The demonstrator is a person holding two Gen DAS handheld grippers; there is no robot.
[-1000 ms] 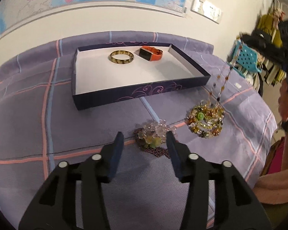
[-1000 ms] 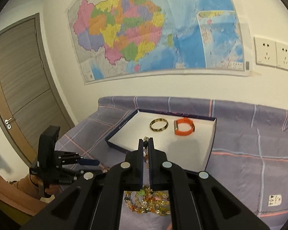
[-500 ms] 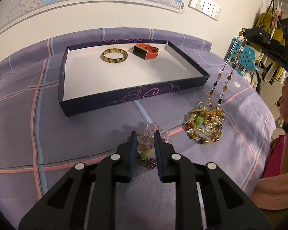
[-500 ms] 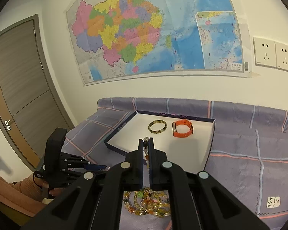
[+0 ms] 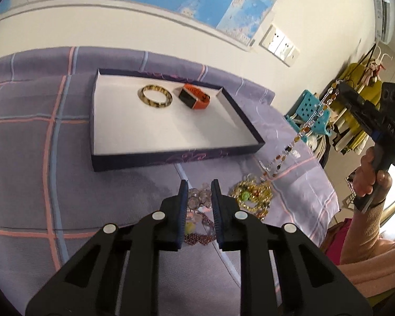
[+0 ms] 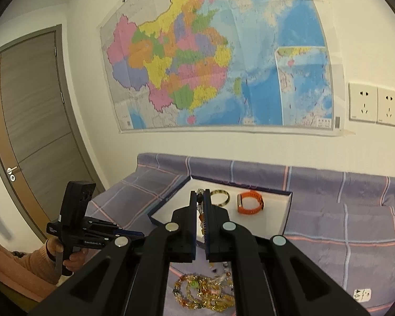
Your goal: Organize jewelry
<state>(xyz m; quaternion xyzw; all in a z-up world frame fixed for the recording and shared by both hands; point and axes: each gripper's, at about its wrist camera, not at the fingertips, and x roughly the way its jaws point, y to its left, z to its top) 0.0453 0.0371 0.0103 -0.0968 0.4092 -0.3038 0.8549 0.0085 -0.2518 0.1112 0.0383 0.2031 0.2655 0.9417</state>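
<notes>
the right gripper [image 6: 200,197] is pinching the bead necklace [image 5: 289,148], hanging long below. the left gripper [image 5: 198,184] is squeezing the pink beads [image 5: 197,200]. the tray [image 5: 171,155] is sitting just beyond both.

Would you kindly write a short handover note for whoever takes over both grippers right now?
Left gripper: closed on the pale bead bracelet, low over the cloth.
Right gripper: shut on the bead chain, held high; its lower end reaches down to the amber bead pile on the cloth.
Box: bangle and orange band already inside, near the far wall.
Left to do: carry the pale bracelet into the box, then the chain with its amber pile. The dark bead strand under the left gripper may belong to the bracelet; I cannot tell.
</notes>
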